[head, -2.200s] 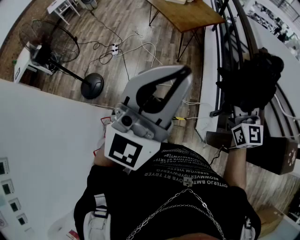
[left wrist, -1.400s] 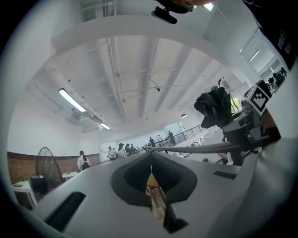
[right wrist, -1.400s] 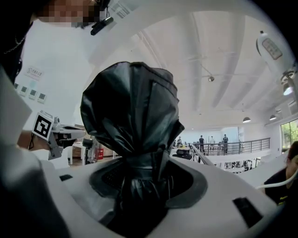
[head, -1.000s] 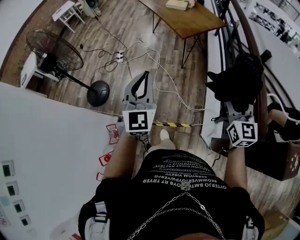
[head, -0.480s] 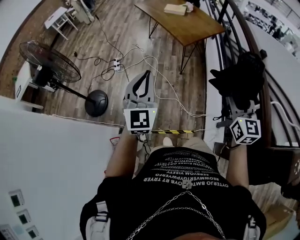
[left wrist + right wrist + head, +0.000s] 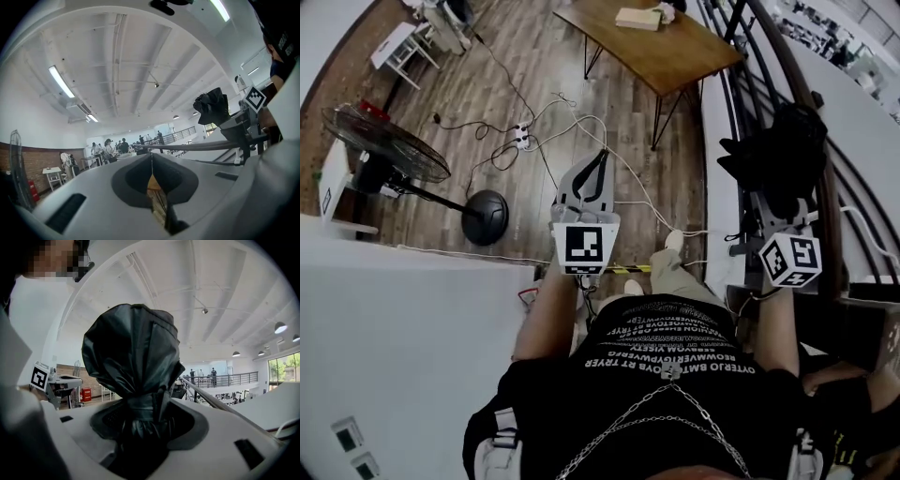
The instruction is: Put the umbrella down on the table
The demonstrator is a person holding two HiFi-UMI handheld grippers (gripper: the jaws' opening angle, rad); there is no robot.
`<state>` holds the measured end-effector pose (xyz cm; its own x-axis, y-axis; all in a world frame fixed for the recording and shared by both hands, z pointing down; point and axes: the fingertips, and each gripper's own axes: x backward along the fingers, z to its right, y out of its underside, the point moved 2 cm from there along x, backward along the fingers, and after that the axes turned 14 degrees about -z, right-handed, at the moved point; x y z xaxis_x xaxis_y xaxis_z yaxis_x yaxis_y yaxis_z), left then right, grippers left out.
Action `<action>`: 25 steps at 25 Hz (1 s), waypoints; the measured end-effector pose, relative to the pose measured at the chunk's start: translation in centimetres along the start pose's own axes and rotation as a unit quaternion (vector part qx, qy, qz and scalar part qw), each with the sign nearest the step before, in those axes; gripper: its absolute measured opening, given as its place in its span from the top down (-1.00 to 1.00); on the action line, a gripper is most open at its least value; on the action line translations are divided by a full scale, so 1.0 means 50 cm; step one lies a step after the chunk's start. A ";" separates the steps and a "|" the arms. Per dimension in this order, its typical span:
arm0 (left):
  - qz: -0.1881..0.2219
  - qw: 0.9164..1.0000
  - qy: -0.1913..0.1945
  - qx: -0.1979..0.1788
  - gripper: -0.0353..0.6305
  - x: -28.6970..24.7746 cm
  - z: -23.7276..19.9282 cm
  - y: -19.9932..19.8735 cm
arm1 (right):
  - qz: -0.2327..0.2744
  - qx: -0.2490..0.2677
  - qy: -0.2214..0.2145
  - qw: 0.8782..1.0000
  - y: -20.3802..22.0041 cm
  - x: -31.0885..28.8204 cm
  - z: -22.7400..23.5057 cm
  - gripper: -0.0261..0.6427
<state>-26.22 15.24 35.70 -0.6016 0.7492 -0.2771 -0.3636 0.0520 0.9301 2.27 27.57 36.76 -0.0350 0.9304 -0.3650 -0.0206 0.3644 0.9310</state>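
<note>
A folded black umbrella (image 6: 773, 155) stands bunched above my right gripper (image 6: 780, 217), whose jaws are shut on its lower part. In the right gripper view the umbrella (image 6: 133, 352) fills the middle, its gathered fabric pinched in the right gripper (image 6: 140, 425). My left gripper (image 6: 598, 157) is held out level over the floor, shut, with nothing in it; in the left gripper view its tips meet at the left gripper (image 6: 151, 157). The wooden table (image 6: 675, 52) stands ahead at the top of the head view.
A pale box (image 6: 637, 17) lies on the table. A standing fan (image 6: 389, 145) and a power strip with cables (image 6: 520, 136) are on the wooden floor at left. A dark railing (image 6: 811, 89) runs along the right. A white surface (image 6: 394, 328) is at lower left.
The left gripper came down from close to the camera and now points ahead. The person has stepped forward: the table and fan sit lower in view. The umbrella stays gripped.
</note>
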 end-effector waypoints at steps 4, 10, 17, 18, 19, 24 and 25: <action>-0.011 1.000 -0.002 0.005 0.81 -0.035 -0.021 0.011 | -0.004 0.001 -0.001 1.000 -0.010 -0.046 0.007 0.17; -0.023 1.000 -0.002 0.015 0.81 -0.124 -0.040 0.009 | -0.006 0.014 -0.008 1.000 -0.035 -0.116 0.035 0.17; -0.020 0.999 -0.011 0.036 0.81 -0.253 -0.050 -0.039 | -0.009 0.013 -0.005 1.000 -0.057 -0.207 0.127 0.17; -0.022 0.999 -0.009 0.037 0.81 -0.274 -0.049 -0.048 | -0.009 0.012 -0.006 1.000 -0.062 -0.221 0.144 0.17; -0.023 0.999 -0.006 0.038 0.81 -0.294 -0.046 -0.056 | -0.010 0.009 -0.008 1.000 -0.067 -0.233 0.160 0.17; -0.019 0.999 -0.008 0.034 0.81 -0.384 -0.031 -0.108 | -0.009 0.004 -0.016 1.000 -0.090 -0.296 0.242 0.17; -0.017 0.999 -0.010 0.035 0.81 -0.403 -0.028 -0.118 | -0.008 0.004 -0.018 1.000 -0.094 -0.309 0.260 0.17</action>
<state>-12.93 -1.09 35.47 -0.5748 0.7595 -0.3046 -0.3326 0.1232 0.9350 15.90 11.98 38.09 0.0010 0.9248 -0.3803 -0.0128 0.3803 0.9248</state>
